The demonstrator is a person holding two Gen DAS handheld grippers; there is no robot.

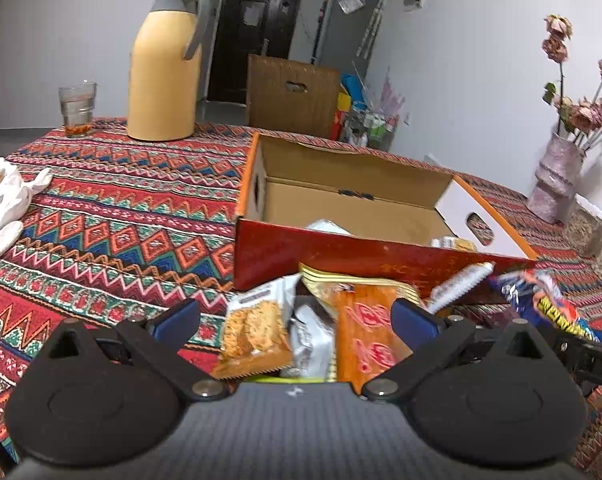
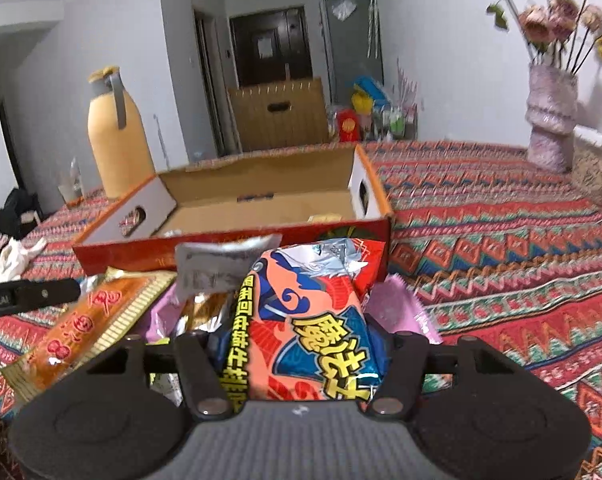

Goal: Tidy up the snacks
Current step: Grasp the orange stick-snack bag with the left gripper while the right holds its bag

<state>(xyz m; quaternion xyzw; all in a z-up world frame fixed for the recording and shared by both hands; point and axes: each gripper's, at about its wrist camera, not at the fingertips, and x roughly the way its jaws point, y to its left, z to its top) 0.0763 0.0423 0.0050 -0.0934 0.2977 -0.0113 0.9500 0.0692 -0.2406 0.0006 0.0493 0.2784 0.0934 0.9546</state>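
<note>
A: Right gripper?
B: Clamped on an orange-and-blue snack bag, both fingers pressed against its sides, bag raised above the heap and tilted toward the box. Seen from the left wrist as a blur of blue and yellow off to the right.

A: And the left gripper?
B: Spread wide, gripping nothing. Poised over the snack pile, with a cracker packet, a silver wrapper and a long orange packet lying between the blue pads.

A: Where exactly on the table?
B: Pile heaped on the patterned tablecloth, hard against the near red wall of the open cardboard box. Also in the heap: a pink packet under the lifted bag, a grey-white wrapper leaning at the box wall.

A: Inside the box?
B: Mostly bare cardboard floor. A couple of small wrapped pieces down by the near wall; too little visible to name.

A: Rest of the table?
B: Yellow thermos jug and a drinking glass near the far left edge. White cloth at the left edge. Pinkish vase of dried flowers toward the far right corner, well apart from the box.
</note>
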